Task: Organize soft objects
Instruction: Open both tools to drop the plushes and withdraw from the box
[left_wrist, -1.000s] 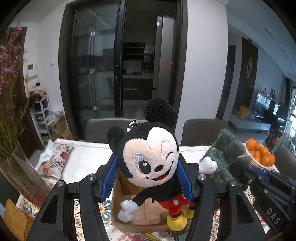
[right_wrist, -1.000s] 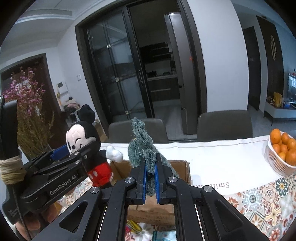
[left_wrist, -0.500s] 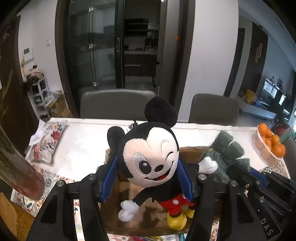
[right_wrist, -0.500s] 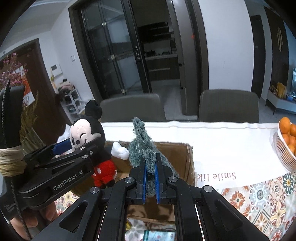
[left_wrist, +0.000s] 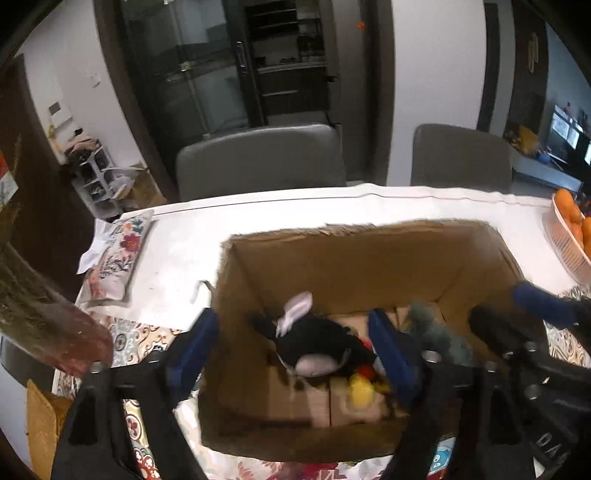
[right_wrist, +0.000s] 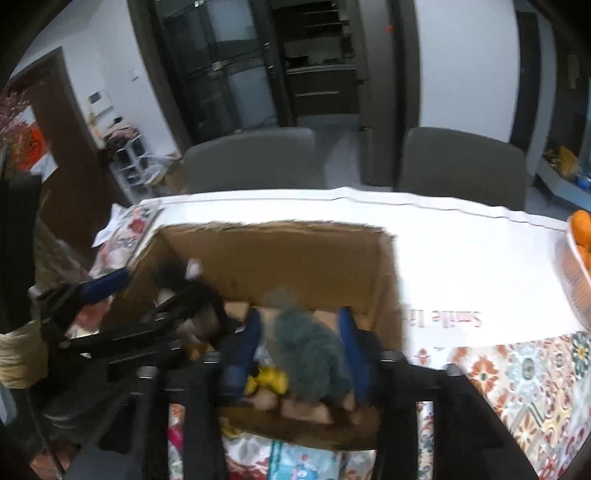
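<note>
Tabletop cardboard box (left_wrist: 369, 258) with both toys inside, left tongs (left_wrist: 295, 336) and right tongs (right_wrist: 299, 332) spreading, gripping nothing.

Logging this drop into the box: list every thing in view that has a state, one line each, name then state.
Left gripper: jaws opening, nothing clamped.
Right gripper: jaws opening, pads clear of the toy.
Mouse plush: released, lying tumbled inside the box.
Green plush: released, inside the box between the right gripper's pads.
Cardboard box: open-topped, upright on the table.
Basket of oranges: filled, on the table.
</note>
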